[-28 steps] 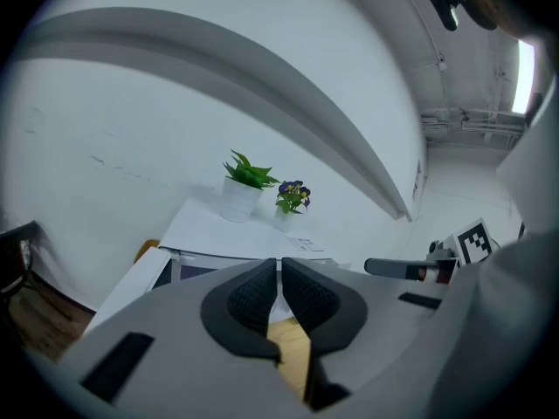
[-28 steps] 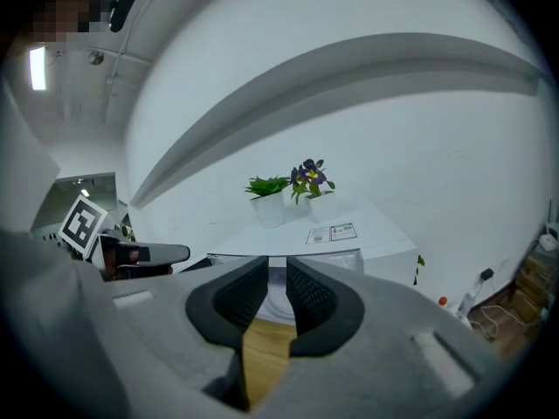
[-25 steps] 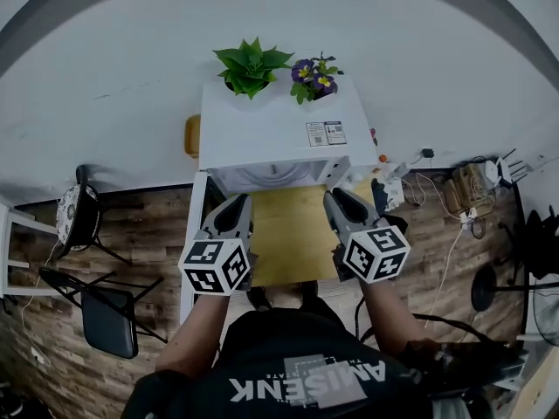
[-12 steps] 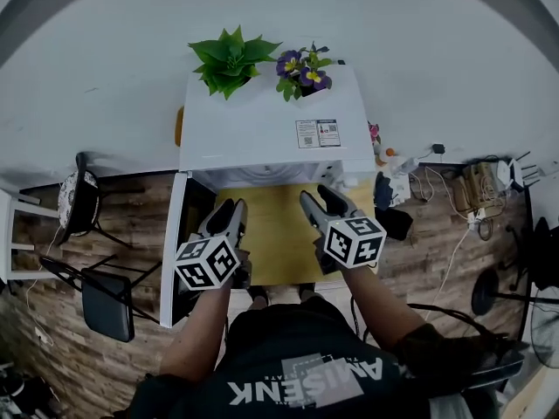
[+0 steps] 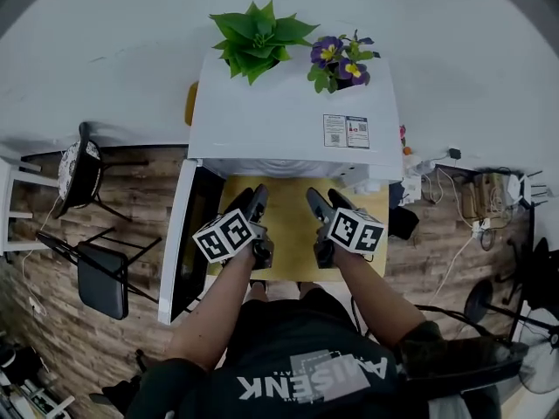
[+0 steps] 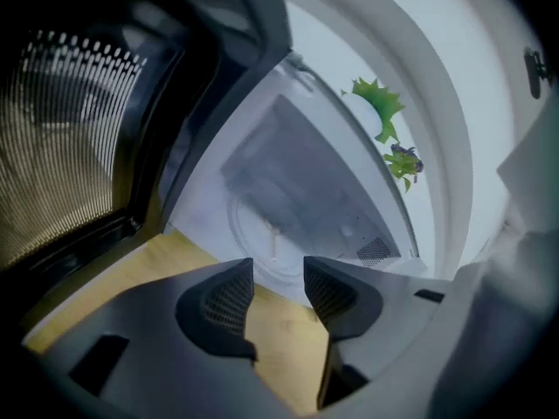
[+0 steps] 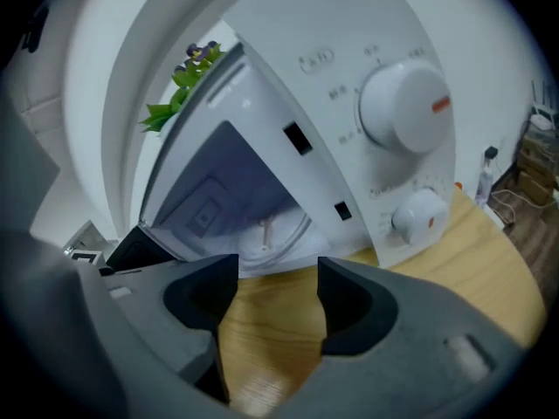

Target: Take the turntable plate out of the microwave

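Note:
The white microwave [image 5: 288, 120] stands on a yellow wooden table [image 5: 288, 234] with its dark door [image 5: 188, 234] swung open to the left. The glass turntable plate [image 6: 271, 234] lies inside the cavity, also visible in the right gripper view as the plate [image 7: 266, 234]. My left gripper [image 5: 256, 197] and right gripper [image 5: 321, 201] hover side by side over the table just in front of the opening, pointing at it. Both have just been opening, and nothing lies between the jaws of the left gripper [image 6: 278, 273] or the right gripper [image 7: 278, 273]. The head view hides the plate under the microwave's top.
The door's mesh window [image 6: 70, 147] is close on the left. Two knobs [image 7: 406, 107] [image 7: 419, 216] sit on the control panel at the right. A green plant [image 5: 259, 35] and purple flowers [image 5: 341, 59] stand on the microwave. Chairs [image 5: 96, 278] are on the floor left, cables [image 5: 472, 199] right.
Both grippers have dropped lower toward the table in front of the open microwave and rolled a little. Their jaws have gone from nearly shut to open.

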Demonstrator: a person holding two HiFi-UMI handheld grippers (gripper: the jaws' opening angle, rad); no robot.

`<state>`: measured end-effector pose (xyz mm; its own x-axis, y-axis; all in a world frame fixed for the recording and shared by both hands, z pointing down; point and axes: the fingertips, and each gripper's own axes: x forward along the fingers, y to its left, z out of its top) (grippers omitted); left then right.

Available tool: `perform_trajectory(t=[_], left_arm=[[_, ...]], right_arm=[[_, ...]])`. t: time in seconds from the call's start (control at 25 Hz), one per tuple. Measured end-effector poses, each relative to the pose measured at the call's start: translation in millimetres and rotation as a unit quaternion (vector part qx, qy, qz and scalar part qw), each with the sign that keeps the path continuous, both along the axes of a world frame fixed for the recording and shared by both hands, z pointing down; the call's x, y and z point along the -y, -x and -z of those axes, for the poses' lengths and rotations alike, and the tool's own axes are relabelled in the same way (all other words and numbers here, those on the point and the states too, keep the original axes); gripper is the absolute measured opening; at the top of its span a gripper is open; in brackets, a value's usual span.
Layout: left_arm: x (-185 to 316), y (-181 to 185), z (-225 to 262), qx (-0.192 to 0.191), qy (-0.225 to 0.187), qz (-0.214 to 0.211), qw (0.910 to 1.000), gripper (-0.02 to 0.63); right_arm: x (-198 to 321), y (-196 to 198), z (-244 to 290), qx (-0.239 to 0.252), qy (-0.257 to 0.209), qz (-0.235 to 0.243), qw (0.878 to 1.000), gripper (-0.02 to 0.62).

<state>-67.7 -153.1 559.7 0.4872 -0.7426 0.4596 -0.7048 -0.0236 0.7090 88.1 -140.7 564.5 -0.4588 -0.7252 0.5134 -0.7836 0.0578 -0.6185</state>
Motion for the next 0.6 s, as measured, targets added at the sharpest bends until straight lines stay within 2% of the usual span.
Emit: perform_trajectory(t=[0.12, 0.32, 0.48, 0.6], left_arm=[[5.1, -0.4, -24.3, -0.035, 0.035, 0.026, 0.9984, 0.2], [24.1, 2.7, -47.2, -0.055, 0.058, 0.053, 0.9954, 0.237], [38.6, 3.6, -64.9, -0.049, 0.081, 0.068, 0.9931, 0.286], [46.5, 4.7, -76.2, -0.049, 0.097, 0.081, 0.9908, 0.291]], right_arm=[[1.2, -0.8, -24.8, 0.022, 0.04, -0.028, 0.999, 0.276], [14.0, -0.3, -40.7, 0.058, 0.059, -0.071, 0.994, 0.314], [23.9, 4.9, -52.6, 0.08, 0.074, -0.097, 0.989, 0.341], [30.8, 10.3, -57.7, 0.08, 0.08, -0.106, 0.988, 0.347]])
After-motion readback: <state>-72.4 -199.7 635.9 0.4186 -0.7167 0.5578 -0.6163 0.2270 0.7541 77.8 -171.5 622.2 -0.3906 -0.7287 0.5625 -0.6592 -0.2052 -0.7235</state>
